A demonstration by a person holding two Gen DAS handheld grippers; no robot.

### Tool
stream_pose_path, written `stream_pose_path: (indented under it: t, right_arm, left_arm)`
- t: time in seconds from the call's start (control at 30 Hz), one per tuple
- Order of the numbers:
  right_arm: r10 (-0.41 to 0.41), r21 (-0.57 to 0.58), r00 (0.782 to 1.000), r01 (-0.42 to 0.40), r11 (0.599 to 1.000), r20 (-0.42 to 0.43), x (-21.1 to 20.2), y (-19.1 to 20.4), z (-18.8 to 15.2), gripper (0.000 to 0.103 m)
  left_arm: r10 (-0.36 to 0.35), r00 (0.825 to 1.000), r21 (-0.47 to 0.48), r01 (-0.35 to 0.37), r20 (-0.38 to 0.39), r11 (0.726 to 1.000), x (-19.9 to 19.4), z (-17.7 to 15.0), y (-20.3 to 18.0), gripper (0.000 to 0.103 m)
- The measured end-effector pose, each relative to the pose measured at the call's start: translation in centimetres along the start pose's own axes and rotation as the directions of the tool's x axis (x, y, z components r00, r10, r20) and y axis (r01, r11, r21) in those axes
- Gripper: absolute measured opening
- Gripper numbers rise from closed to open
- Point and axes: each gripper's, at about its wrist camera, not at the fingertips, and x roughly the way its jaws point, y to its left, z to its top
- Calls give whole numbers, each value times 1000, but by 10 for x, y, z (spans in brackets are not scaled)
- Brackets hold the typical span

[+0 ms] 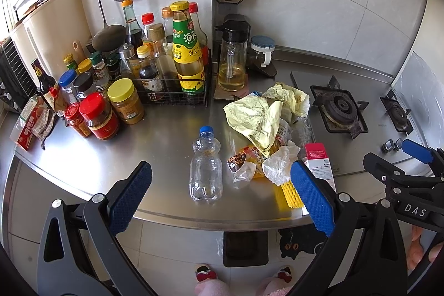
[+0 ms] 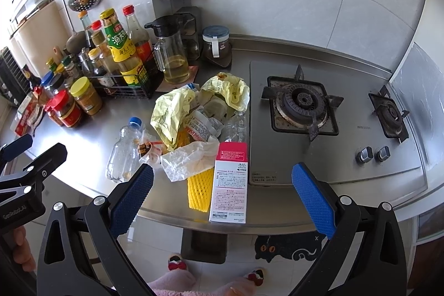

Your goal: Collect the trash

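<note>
A pile of trash lies on the steel counter (image 1: 155,129): an empty clear bottle with a blue cap (image 1: 206,165), crumpled yellow paper (image 1: 255,115), a snack wrapper (image 1: 244,161), a white plastic bag (image 1: 280,162), yellow foam netting (image 1: 290,194) and a pink-and-white box (image 2: 230,182). My left gripper (image 1: 222,199) is open, held at the counter's front edge with the bottle between its pads' line. My right gripper (image 2: 222,197) is open, in front of the box and netting (image 2: 198,189). The bottle also shows in the right wrist view (image 2: 123,151).
Many sauce bottles and jars (image 1: 111,90) and a wire basket (image 1: 177,93) crowd the back left. An oil jug (image 1: 233,57) stands behind the trash. A gas hob (image 2: 305,104) with two burners lies to the right. A bin (image 1: 245,247) sits on the floor below.
</note>
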Motion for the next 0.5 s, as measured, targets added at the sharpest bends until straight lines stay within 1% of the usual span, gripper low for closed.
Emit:
stream_pose_path:
  t: [0.5]
  right_arm:
    - [0,-9,1000,0,1000,-1,0,2,2,100]
  left_arm:
    - [11,1000,-3,-11,-2,1000,2,4,2,95]
